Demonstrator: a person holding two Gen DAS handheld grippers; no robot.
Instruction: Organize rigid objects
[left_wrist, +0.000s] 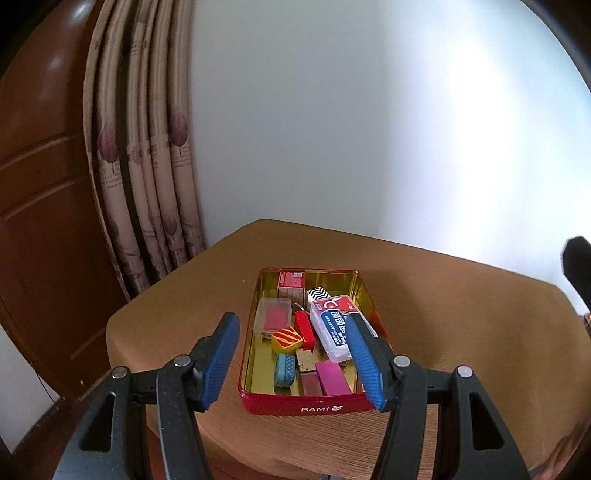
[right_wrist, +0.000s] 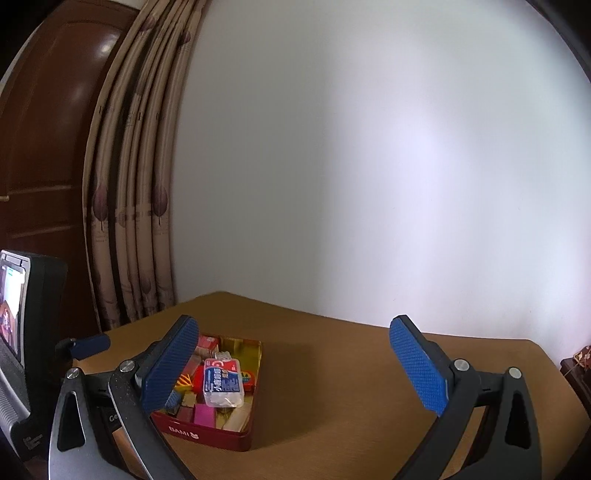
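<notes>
A red BAMI tin (left_wrist: 317, 406) with a gold inside sits on the brown table and holds several small rigid items: a clear gum box with a blue label (left_wrist: 332, 328), a red block (left_wrist: 305, 329), a yellow striped block (left_wrist: 286, 339), a teal piece (left_wrist: 284, 369), a pink block (left_wrist: 332, 378) and a clear case with a red insert (left_wrist: 272, 317). My left gripper (left_wrist: 291, 360) is open and empty, held over the tin's near end. My right gripper (right_wrist: 295, 363) is open and empty, right of the tin (right_wrist: 207, 435), over bare table. The gum box (right_wrist: 223, 382) lies on top.
The table (left_wrist: 461, 314) has rounded edges and stands against a white wall. A patterned curtain (left_wrist: 147, 166) and a brown wooden door (left_wrist: 40, 184) are at the left. The left gripper's fingertip (right_wrist: 90, 345) and its device with a screen (right_wrist: 14, 314) show in the right wrist view.
</notes>
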